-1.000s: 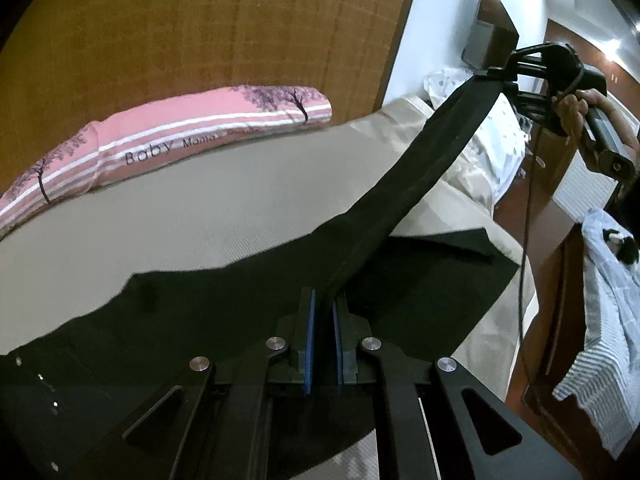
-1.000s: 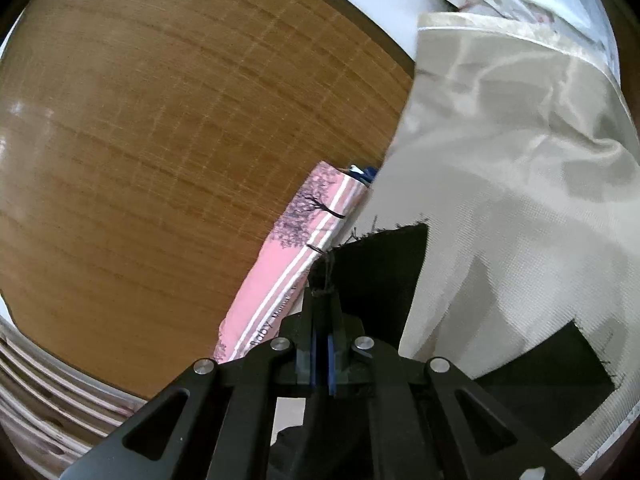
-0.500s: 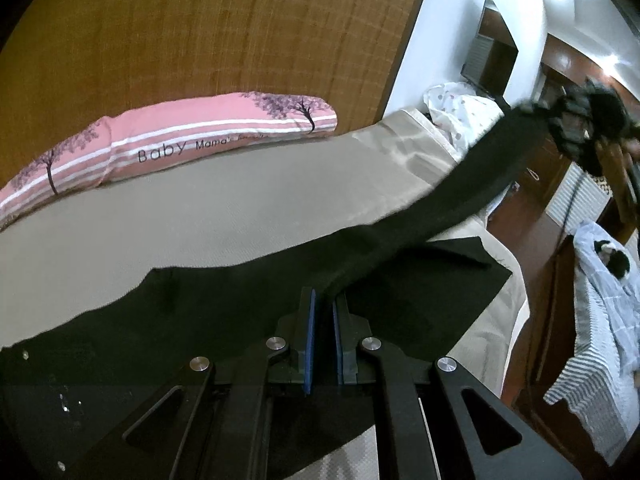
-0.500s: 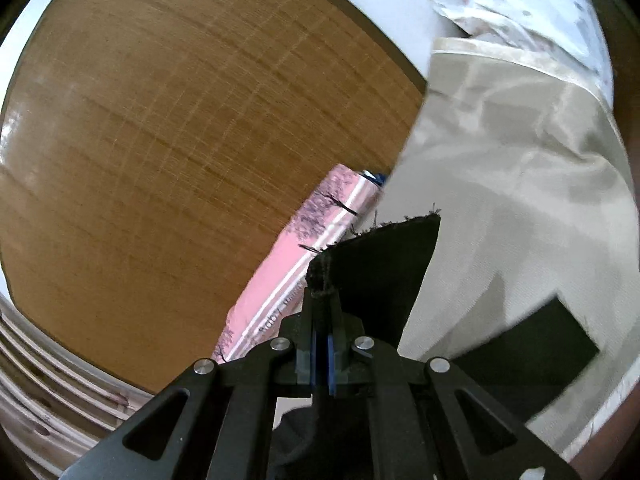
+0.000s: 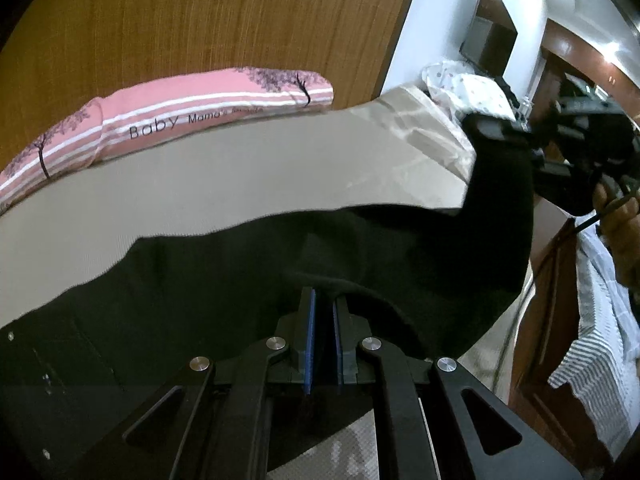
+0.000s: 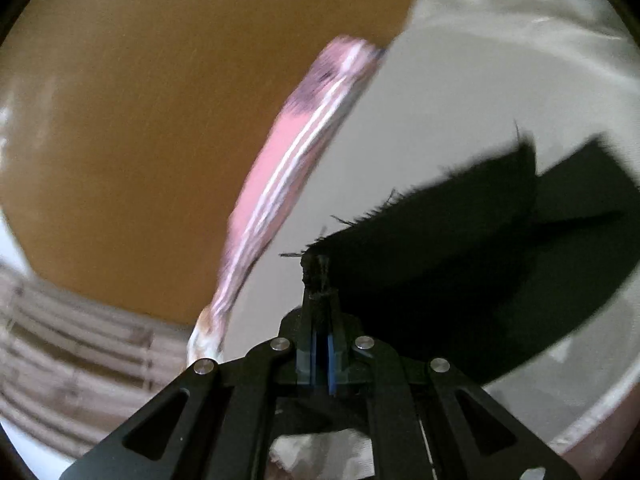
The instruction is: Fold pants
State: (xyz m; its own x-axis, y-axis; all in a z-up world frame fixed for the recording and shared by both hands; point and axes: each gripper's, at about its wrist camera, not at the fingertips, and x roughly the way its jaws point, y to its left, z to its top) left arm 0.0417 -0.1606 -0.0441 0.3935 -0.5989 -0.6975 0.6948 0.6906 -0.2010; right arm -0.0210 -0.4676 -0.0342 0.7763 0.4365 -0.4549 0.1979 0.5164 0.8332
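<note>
Black fabric pants (image 5: pixel 248 300) lie across the beige bed sheet (image 5: pixel 240 176) ahead of your left gripper (image 5: pixel 324 312), clamped on a fold as anchor. Your right gripper (image 6: pixel 320 280) pinches the frayed leg hem, carrying it over, likely to stack the legs.

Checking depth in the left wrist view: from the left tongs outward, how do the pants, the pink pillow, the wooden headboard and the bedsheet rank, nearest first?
1. Pants: clamped in the left tongs.
2. Bedsheet: just beyond the pants' edge.
3. Pink pillow: along the bed's far side, upper left.
4. Wooden headboard: behind the pillow.
</note>
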